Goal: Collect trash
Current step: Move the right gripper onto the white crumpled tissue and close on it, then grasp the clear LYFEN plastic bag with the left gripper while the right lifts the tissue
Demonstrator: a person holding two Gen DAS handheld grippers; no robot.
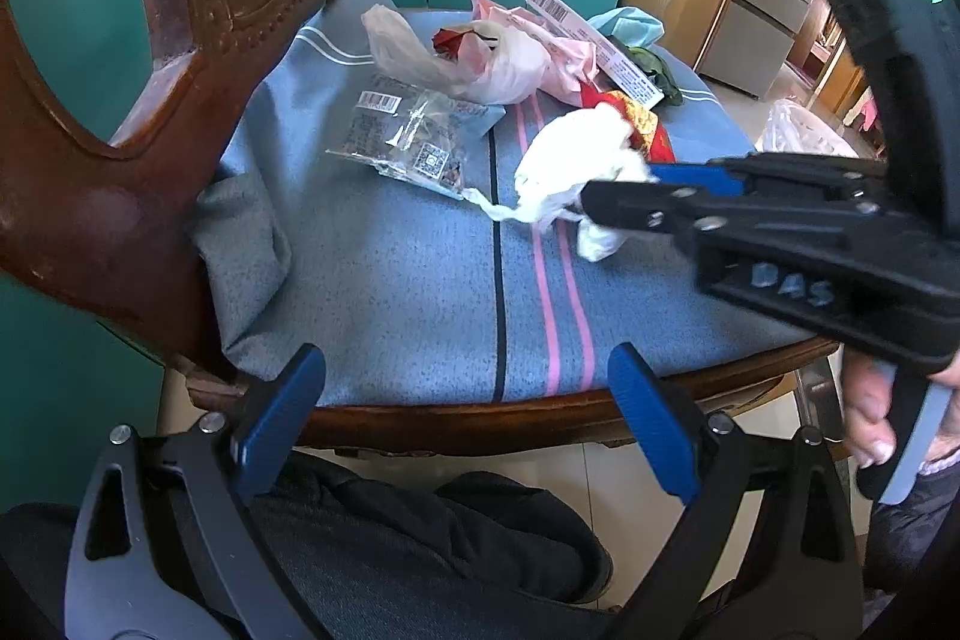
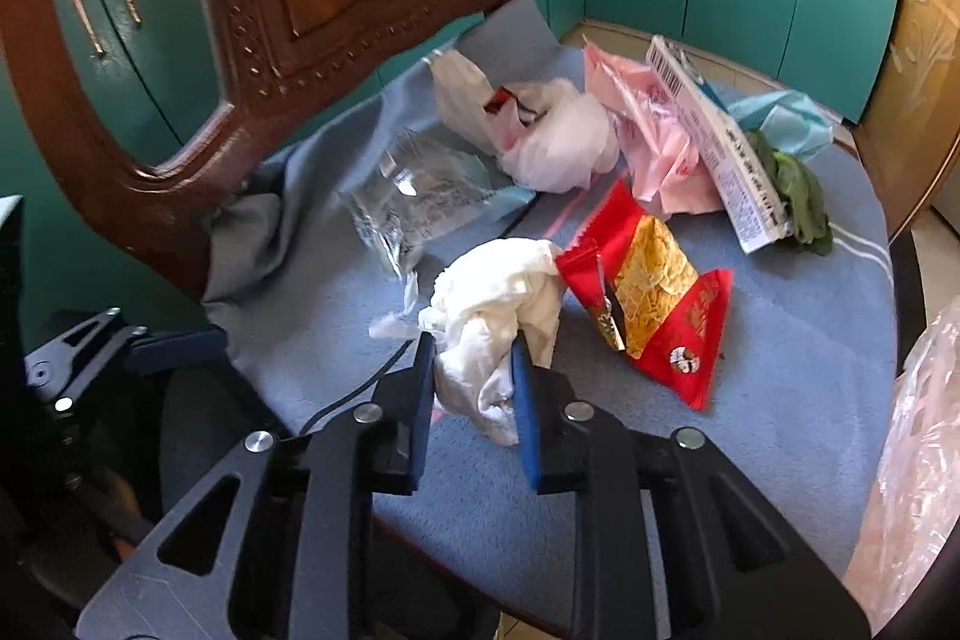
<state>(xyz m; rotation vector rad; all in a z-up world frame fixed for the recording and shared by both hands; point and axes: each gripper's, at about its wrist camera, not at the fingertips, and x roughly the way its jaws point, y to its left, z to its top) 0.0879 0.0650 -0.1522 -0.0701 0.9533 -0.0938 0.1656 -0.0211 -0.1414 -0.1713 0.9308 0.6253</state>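
White tissue wad [image 2: 492,334] between right gripper [image 2: 471,370] pads

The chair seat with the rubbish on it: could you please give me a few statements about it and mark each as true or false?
1. The right gripper is closed on the crumpled white tissue. True.
2. The left gripper holds the red and gold snack wrapper. False: its jaws are open and empty, near the front edge of the seat.
3. The red and gold snack wrapper lies right beside the tissue. True.
4. The white box with a barcode stands upright. False: it lies slanted on the pile of rubbish.
5. The chair seat is bare wood. False: a blue striped cloth covers it.
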